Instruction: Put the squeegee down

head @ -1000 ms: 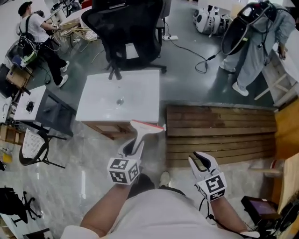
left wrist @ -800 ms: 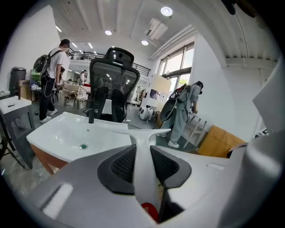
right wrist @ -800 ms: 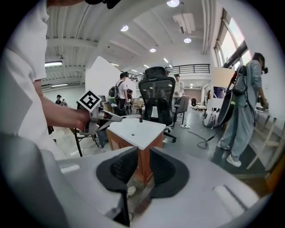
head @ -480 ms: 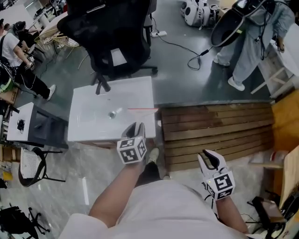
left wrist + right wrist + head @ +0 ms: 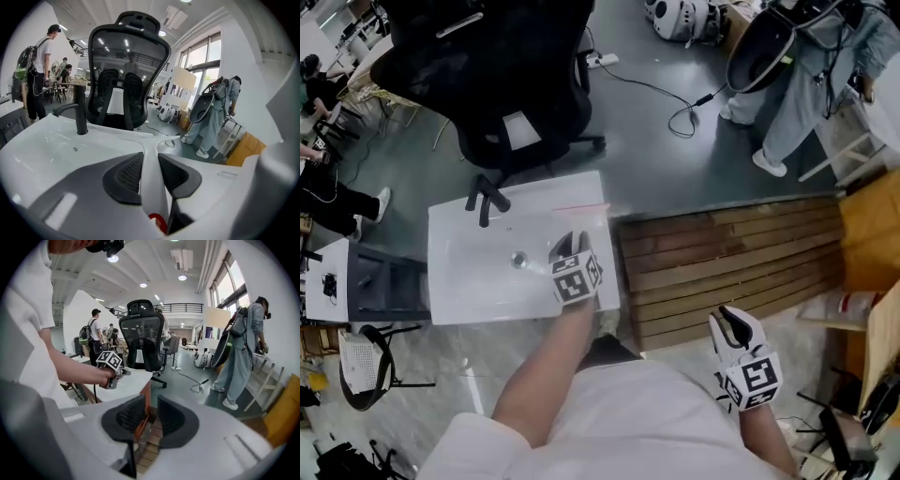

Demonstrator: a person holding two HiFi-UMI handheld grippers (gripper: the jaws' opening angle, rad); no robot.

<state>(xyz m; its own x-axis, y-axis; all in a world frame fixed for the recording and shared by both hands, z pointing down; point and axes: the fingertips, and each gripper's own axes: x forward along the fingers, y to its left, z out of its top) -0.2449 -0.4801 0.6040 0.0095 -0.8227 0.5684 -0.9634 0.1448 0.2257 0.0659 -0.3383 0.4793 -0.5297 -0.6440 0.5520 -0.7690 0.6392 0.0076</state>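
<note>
Setting: open workroom, grey floor (image 5: 675,141). A black office chair (image 5: 497,66) stands behind a white tabletop (image 5: 469,281) that has a shallow basin moulded into it, a black faucet (image 5: 485,199) and a drain (image 5: 518,260). Wooden slatted platform (image 5: 731,253) just beside the tabletop. A person in grey overalls (image 5: 806,84) stands well apart, at the far right.

Item 1: squeegee (image 5: 581,208). White handle, with a pale blade that has a red edge. It is over the tabletop's far right part, blade toward the far edge. Whether the blade touches the surface cannot be told.

Item 2: left gripper (image 5: 570,246). Reached out over the tabletop, fingers (image 5: 124,173) clamped on the squeegee handle, one pad on each side.

Item 3: right gripper (image 5: 733,323). Held back near the body, over the platform. Fingers (image 5: 129,420) a little apart with nothing between them; only slats show through the gap.

Status: by appearance the squeegee has been brought over the tabletop, so the carry looks largely done. It is not yet released. What is left is to lower it until it rests flat, part the left fingers and draw the gripper clear. The right gripper seems to have no part in this.
</note>
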